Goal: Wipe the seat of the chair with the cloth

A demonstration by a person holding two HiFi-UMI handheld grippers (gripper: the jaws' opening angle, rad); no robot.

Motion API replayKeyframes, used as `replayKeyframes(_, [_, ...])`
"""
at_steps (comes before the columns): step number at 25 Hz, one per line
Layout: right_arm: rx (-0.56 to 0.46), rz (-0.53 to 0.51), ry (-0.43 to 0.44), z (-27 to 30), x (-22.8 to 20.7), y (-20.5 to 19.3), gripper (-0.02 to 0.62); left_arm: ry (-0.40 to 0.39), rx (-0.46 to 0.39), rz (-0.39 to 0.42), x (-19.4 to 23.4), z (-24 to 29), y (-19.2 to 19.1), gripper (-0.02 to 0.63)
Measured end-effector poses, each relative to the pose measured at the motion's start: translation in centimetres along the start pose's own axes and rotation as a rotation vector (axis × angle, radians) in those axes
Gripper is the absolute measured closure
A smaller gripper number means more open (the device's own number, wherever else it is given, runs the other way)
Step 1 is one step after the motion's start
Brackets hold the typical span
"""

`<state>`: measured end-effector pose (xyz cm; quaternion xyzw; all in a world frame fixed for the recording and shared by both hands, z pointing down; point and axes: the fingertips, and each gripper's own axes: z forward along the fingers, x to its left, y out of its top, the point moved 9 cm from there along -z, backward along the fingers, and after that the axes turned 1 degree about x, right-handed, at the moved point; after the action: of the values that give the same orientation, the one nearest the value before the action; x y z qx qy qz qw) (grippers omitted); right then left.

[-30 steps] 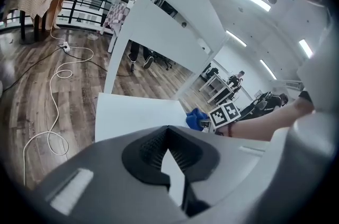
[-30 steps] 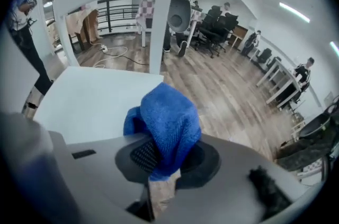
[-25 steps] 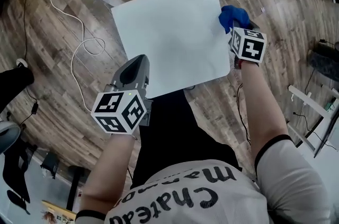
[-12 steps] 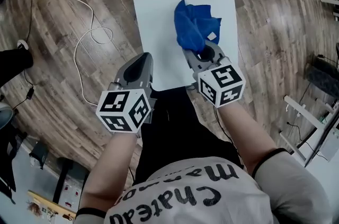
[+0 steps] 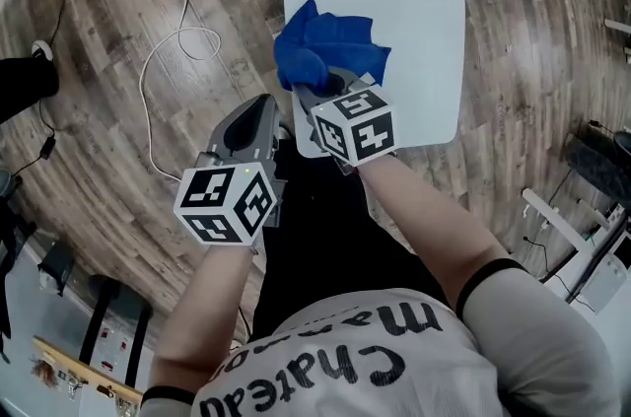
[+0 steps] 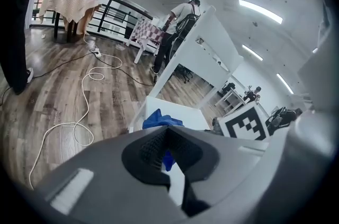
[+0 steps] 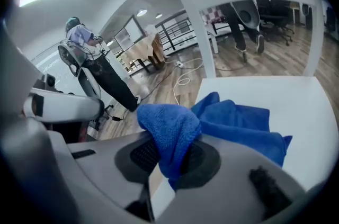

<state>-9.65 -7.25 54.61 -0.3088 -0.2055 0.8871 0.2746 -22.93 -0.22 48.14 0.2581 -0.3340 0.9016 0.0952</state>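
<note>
Wood-plank flooring (image 5: 108, 159) is filling the head view, with a white cable (image 5: 163, 60) looping across it at 10 o'clock. White chair seat (image 5: 424, 40) is lying at 1 o'clock. Blue cloth (image 5: 320, 50) is bunching on the seat's 8 o'clock corner. Right gripper (image 5: 320, 90) is pinching a fold of the cloth, its fingers closing tight on the fabric. Left gripper (image 5: 262, 107) is hovering just beside that corner at the cloth's 7 o'clock, fingers pressing together and holding nothing.
</note>
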Motion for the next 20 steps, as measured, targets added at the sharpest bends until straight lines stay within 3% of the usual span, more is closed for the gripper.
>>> replayKeyframes(4, [0.086,0.007,-0.045,1.6,-1.2,-1.2,0.529,-0.003,0.001,-0.007,0.2,0.3,-0.3,0.597])
replayKeyframes(7, [0.137,-0.062,-0.085,2.1,-1.7,-1.9,0.529,-0.009,0.015,-0.008,0.2,0.7,-0.5,0.597])
replayKeyframes(11, [0.132,-0.142,-0.098,2.2,-2.1,-2.0,0.529,-0.013,0.04,0.004,0.1,1.5,-0.6,0.597])
replayKeyframes(20, [0.1,-0.058,-0.183,-1.4,-6.5,-3.6,0.529,-0.061,0.083,0.069,-2.4,4.5,0.0,0.597])
